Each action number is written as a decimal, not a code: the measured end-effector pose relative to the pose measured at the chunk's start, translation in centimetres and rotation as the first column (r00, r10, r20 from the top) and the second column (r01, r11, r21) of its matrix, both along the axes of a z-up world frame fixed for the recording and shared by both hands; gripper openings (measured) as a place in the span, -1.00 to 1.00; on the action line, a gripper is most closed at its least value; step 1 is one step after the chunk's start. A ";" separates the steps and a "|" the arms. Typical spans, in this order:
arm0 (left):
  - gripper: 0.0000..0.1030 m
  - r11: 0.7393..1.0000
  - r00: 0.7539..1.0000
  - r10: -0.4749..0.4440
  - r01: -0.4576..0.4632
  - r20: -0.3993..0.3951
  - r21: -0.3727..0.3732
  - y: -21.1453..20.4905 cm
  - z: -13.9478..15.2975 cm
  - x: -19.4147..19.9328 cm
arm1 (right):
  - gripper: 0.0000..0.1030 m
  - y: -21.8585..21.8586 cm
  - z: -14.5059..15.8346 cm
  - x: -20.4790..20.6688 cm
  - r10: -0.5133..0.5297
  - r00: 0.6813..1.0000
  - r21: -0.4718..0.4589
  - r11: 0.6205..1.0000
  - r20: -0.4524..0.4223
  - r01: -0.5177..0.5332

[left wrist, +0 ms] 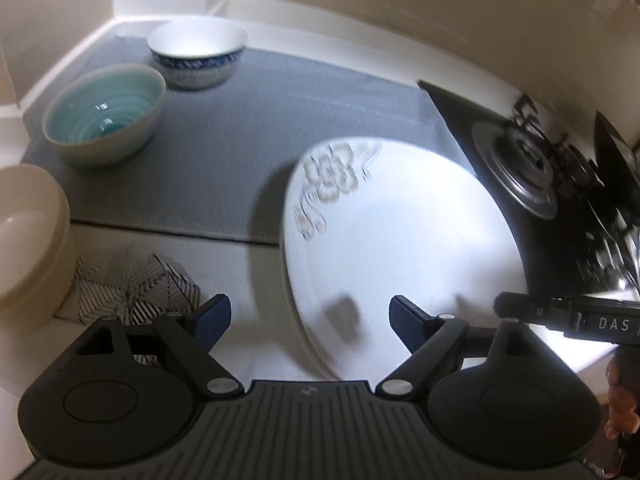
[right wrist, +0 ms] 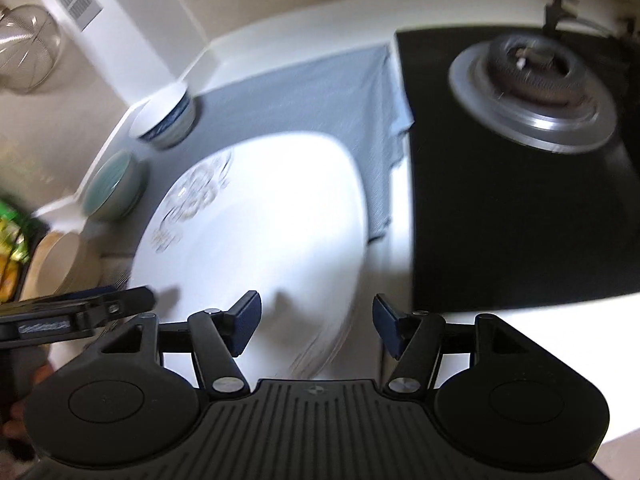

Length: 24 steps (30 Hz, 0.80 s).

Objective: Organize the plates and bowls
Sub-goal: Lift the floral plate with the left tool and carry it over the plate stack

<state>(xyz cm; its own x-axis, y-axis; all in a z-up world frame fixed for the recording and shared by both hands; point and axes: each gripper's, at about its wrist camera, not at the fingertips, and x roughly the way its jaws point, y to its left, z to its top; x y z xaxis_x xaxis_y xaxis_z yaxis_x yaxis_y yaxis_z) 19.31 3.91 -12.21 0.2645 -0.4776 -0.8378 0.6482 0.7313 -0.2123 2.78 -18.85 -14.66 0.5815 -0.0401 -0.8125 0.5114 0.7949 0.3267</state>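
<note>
Progress looked partial. White floral-print plate stack [left wrist: 400, 240] sat half on the grey ribbed drying mat [left wrist: 248, 140], beside the black gas hob [right wrist: 520, 200]. Teal glazed bowl [left wrist: 106, 114], blue-patterned white bowl [left wrist: 198, 56] and cream bowl [left wrist: 28, 236] stood unstacked. I had left gripper [left wrist: 310, 314] and right gripper [right wrist: 316, 318] spread wide, empty, hovering over the plates' near rim.

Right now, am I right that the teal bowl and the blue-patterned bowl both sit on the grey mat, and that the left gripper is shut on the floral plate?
Not quite. The left gripper is open, its fingers spread wide and holding nothing; the floral plate lies beyond them, as the left wrist view shows. The rest holds: the teal bowl and the blue-patterned bowl both sit on the grey mat.
</note>
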 end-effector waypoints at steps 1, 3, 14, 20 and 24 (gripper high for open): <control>0.74 0.999 0.999 -0.038 0.038 -0.009 0.003 -0.1 0.0 -0.2 | 0.28 0.3 -0.1 0.0 0.015 1.000 0.015 1.000 -0.010 -0.015; 0.74 0.994 0.994 -0.105 0.105 0.017 0.019 -0.2 0.1 -0.8 | 0.31 1.0 0.0 0.1 0.058 0.998 0.025 0.998 -0.023 -0.058; 0.89 0.956 0.957 -0.288 0.286 0.027 0.065 -0.7 -0.8 -2.6 | 0.58 3.5 -0.2 0.7 0.236 0.968 0.002 0.972 -0.086 -0.237; 0.89 0.929 0.929 -0.363 0.367 -0.067 0.055 -0.8 -1.4 -2.5 | 0.51 4.5 -1.0 0.9 0.322 0.940 0.058 0.947 -0.109 -0.318; 0.89 0.924 0.928 -0.364 0.371 -0.085 0.090 -1.0 -2.3 -2.5 | 0.37 4.7 -1.3 1.3 0.324 0.940 0.049 0.946 -0.108 -0.320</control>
<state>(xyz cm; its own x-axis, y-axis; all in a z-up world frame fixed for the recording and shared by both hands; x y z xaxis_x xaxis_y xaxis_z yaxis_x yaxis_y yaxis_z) 16.76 2.95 -14.52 0.0299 -0.4413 -0.8968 0.8626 0.4647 -0.1999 4.10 -14.11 -15.98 0.4630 0.1600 -0.8718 0.2646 0.9138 0.3083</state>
